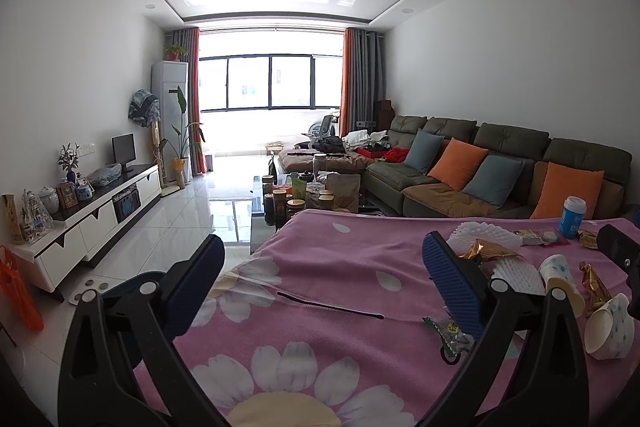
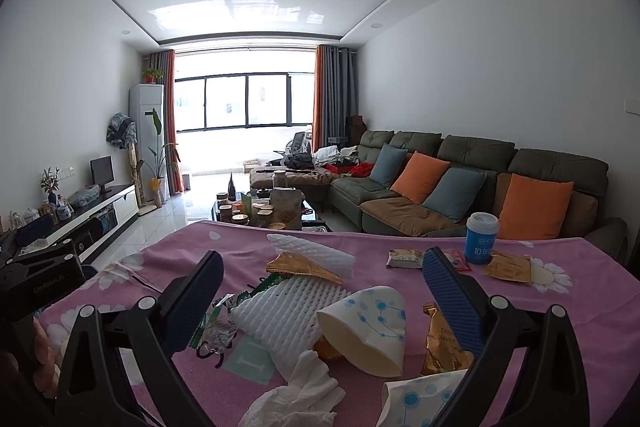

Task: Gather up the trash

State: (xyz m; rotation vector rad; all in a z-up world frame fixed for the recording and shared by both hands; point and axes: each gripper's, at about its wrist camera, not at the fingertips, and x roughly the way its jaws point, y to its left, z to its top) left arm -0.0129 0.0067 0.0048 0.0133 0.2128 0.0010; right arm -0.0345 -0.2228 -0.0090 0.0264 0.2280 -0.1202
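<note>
Since nothing is gathered yet, the job looks barely begun: the surface under its pink flowered cloth (image 2: 360, 239) is strewn with trash, and no bin shows in either view. White foam netting (image 2: 288, 307), a toppled paper cup (image 2: 372, 327), crumpled tissue (image 2: 300, 387) and a gold wrapper (image 2: 440, 343) lie just ahead of the right gripper (image 2: 320, 299), jaws wide and empty. The left gripper (image 1: 320, 267), likewise spread, hovers over bare cloth.

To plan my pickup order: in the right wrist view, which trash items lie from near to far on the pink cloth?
Crumpled tissue → tipped paper cup → white foam net → gold wrapper → blue cup, standing upright at the far edge.
</note>
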